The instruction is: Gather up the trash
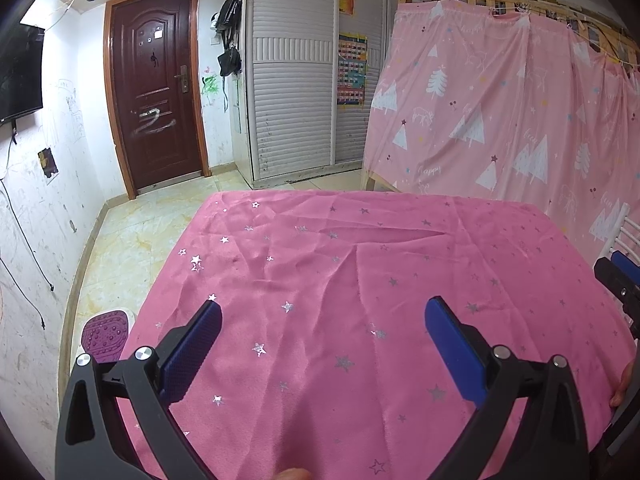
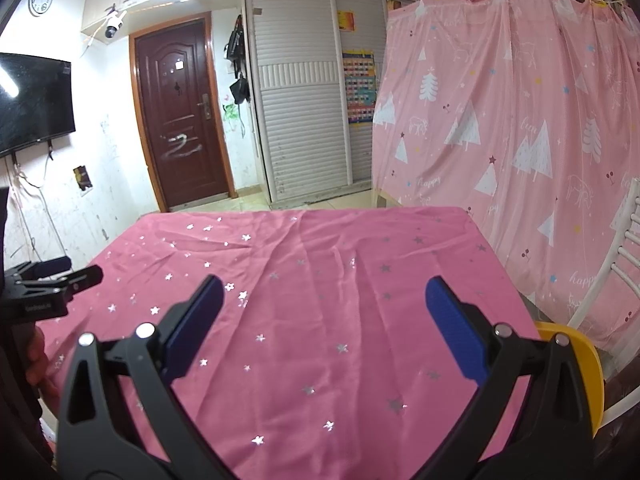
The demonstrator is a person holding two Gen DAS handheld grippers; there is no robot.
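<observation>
- Pink star-print cloth covers the table — no trash shows on it in either view.
- Left tool hovers above the cloth, blue pads spread, nothing held.
- Right tool likewise — spread and empty, beside a yellow chair.

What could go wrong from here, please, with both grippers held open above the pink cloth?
1. No trash shows on the pink tablecloth, so a grasp now would probably only catch fabric.
2. The cloth is loose and wrinkled; the open left gripper or right gripper could snag a fold and drag it.
3. The yellow chair sits close by the right gripper and might get bumped.
</observation>
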